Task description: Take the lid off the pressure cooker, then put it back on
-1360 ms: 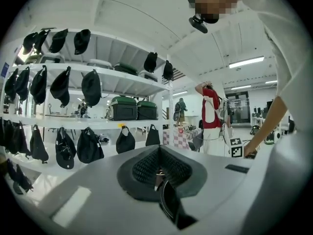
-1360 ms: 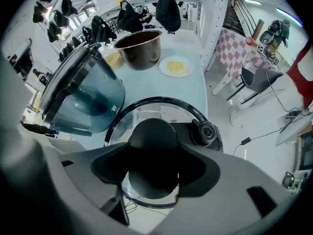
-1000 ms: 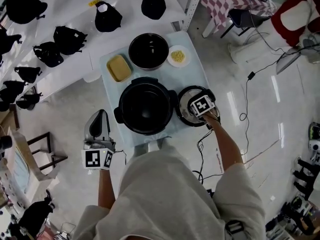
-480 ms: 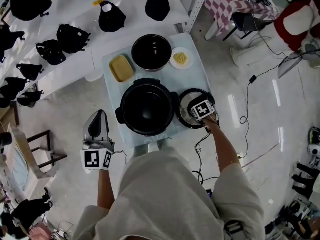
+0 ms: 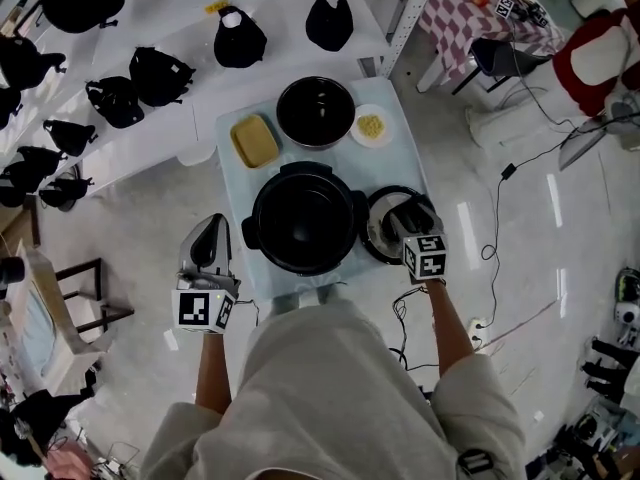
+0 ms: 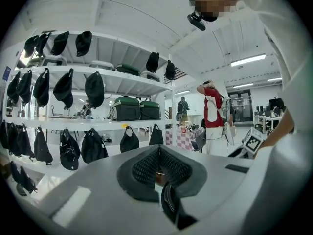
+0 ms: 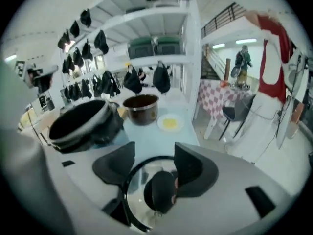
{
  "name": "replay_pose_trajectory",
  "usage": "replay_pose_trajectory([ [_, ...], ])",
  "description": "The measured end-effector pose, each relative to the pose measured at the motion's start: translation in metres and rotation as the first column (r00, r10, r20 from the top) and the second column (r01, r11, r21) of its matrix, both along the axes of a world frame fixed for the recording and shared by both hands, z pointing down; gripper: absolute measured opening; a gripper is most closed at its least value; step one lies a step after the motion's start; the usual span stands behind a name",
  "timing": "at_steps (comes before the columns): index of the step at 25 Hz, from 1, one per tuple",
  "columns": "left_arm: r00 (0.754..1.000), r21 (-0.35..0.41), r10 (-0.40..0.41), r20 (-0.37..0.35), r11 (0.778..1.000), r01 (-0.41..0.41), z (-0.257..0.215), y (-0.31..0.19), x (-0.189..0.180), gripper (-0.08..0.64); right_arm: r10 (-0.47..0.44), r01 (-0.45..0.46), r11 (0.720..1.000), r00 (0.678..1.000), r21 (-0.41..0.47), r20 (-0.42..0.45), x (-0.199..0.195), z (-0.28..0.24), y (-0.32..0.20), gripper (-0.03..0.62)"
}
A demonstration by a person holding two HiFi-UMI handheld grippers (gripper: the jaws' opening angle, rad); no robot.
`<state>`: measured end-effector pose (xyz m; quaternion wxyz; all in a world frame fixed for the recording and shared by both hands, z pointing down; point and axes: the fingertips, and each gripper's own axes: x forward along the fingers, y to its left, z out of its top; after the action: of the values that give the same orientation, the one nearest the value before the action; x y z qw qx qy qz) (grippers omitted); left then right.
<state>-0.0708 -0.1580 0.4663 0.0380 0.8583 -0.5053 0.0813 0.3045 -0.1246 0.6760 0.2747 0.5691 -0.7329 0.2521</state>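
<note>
room: a pale floor and white shelves hung with black caps.
table: a small light blue table holds a cooker, a dark bowl, a plate of yellow bits and a yellow block.
cooker: the cooker is black and round. it stands open in the middle of the table.
lid: the lid is round, with a shiny middle, a dark rim and a black knob. it lies flat on the table, just right of the cooker.
right claw: the right claw hangs over the lid, tipped down. its jaws are apart and have just been closing a little. the knob shows in the gap between them, but the pads do not squeeze it.
left claw: the left claw is off the table, left of the cooker and well apart from the lid. its jaws are pressed together with nothing in them.
</note>
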Motion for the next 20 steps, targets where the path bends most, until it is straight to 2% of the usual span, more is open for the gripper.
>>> replay_pose_trajectory([
  [3,1.0,0.005,0.006,-0.01,1.0,-0.006,0.0,-0.004,0.002,0.008,0.014,-0.026,0.972,0.999,0.235,0.052,-0.02,-0.08,-0.001,0.216],
  [7,1.0,0.014,0.021,-0.01,1.0,-0.021,-0.001,-0.006,0.005,0.008,0.028,-0.079,0.904,0.992,0.421,0.126,-0.043,-0.166,0.011,0.185],
  [10,0.999,0.019,0.027,-0.02,0.999,-0.027,-0.002,-0.006,0.008,0.008,0.025,-0.1,0.851,0.988,0.516,0.149,-0.058,-0.215,0.019,0.159],
  [12,0.999,0.02,0.031,-0.024,0.999,-0.031,-0.002,-0.006,0.01,0.008,0.011,-0.082,0.817,0.992,0.571,0.128,-0.067,-0.24,0.022,0.126],
  [14,0.999,0.021,0.034,-0.025,0.999,-0.034,-0.003,-0.005,0.01,0.008,-0.004,-0.053,0.783,0.996,0.62,0.09,-0.076,-0.261,0.024,0.05],
  [16,0.999,0.024,0.037,-0.031,0.999,-0.036,-0.004,-0.005,0.01,0.008,-0.018,-0.014,0.752,0.999,0.659,0.042,-0.085,-0.279,0.024,0.003],
  [18,0.998,0.028,0.041,-0.039,0.999,-0.04,-0.003,-0.005,0.01,0.008,-0.038,0.019,0.734,0.999,0.679,0.014,-0.094,-0.29,0.023,0.003],
  [20,0.998,0.027,0.044,-0.047,0.999,-0.043,-0.003,-0.005,0.012,0.006,-0.054,0.036,0.733,0.999,0.68,0.005,-0.099,-0.292,0.02,0.002],
])
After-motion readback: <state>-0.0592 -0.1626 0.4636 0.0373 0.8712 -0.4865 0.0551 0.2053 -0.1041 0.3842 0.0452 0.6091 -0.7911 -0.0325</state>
